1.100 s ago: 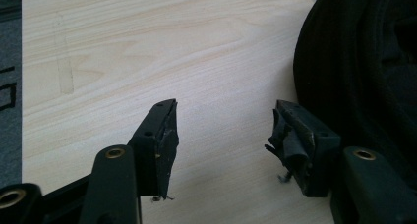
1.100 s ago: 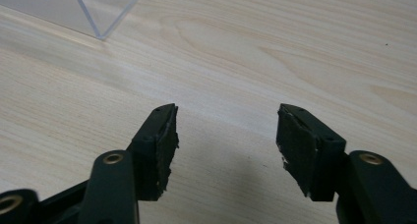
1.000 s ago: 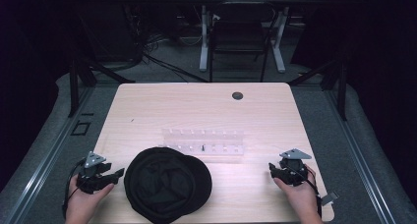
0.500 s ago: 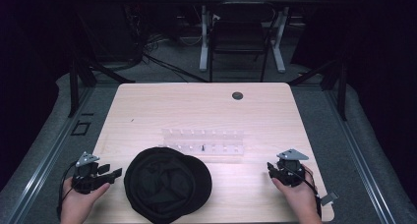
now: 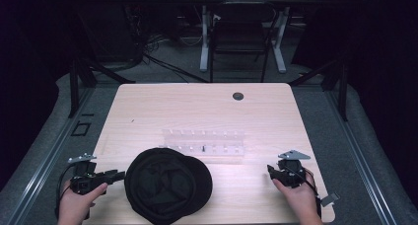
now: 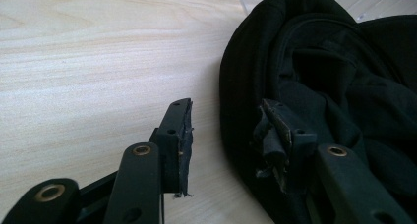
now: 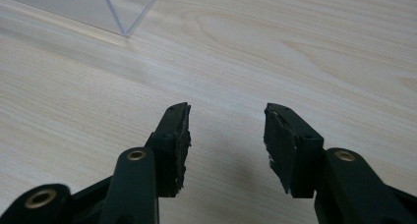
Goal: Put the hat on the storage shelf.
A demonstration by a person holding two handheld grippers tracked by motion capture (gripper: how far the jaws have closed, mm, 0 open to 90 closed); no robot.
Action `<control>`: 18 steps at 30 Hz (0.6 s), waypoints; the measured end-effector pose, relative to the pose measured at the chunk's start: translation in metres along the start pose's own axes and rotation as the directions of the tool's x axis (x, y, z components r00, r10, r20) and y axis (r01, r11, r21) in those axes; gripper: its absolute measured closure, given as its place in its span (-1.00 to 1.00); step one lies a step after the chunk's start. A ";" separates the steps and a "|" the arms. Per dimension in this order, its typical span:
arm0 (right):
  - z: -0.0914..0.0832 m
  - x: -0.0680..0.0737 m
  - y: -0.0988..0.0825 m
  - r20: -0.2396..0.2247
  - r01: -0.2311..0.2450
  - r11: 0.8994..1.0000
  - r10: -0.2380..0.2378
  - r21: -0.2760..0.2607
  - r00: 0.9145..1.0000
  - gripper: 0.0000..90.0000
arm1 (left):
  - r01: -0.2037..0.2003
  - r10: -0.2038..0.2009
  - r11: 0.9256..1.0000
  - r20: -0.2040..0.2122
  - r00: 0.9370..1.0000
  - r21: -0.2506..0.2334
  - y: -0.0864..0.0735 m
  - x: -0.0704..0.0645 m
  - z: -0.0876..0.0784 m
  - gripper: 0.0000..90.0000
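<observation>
From above, a light wooden table (image 5: 207, 111) stood in a dark room. A black cap (image 5: 167, 185) lay upside down near the table's front edge, left of centre. Just behind it sat a clear plastic rack (image 5: 204, 143). The left gripper (image 5: 116, 175), held in the person's left hand (image 5: 79, 203), pointed at the cap's left rim from just beside it. The right gripper (image 5: 271, 169), in the right hand (image 5: 298, 200), rested well apart from the cap at the right.

Along the left gripper (image 6: 226, 123), the jaws stood partly apart, having just been closing. The cap (image 6: 319, 76) rim lay between them, one jaw over the cloth, the other over bare table (image 6: 98, 62). Neither pad visibly pinched it.

Along the right gripper (image 7: 226, 123), the jaws had also just been closing, halfway apart over bare table (image 7: 295, 47), holding nothing. A corner of the clear rack (image 7: 98, 3) showed at the top left.
</observation>
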State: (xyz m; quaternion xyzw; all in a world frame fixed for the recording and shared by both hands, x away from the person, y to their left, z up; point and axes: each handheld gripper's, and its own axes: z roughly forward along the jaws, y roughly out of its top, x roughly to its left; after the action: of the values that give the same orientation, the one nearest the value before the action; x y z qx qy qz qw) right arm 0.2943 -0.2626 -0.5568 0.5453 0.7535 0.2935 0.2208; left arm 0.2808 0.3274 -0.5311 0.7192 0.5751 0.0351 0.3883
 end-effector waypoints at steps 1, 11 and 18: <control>0.000 0.000 0.000 -0.002 0.000 1.000 0.000 -0.001 1.000 0.16 | 0.004 -0.004 1.000 -0.001 1.000 0.003 0.000 0.000 -0.001 0.26; -0.001 0.001 0.000 -0.018 -0.015 1.000 0.015 -0.006 1.000 0.18 | 0.034 -0.035 0.999 0.043 0.998 0.033 -0.002 -0.002 -0.001 0.30; -0.001 0.000 0.000 -0.024 -0.024 1.000 0.023 -0.008 0.999 0.18 | 0.059 -0.063 0.996 0.068 0.996 0.069 -0.003 -0.003 0.004 0.32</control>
State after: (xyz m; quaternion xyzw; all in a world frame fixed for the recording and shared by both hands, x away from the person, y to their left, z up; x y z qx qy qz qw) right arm 0.2936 -0.2629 -0.5562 0.5497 0.7484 0.3058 0.2105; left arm 0.2789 0.3228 -0.5344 0.7146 0.5837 -0.0211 0.3850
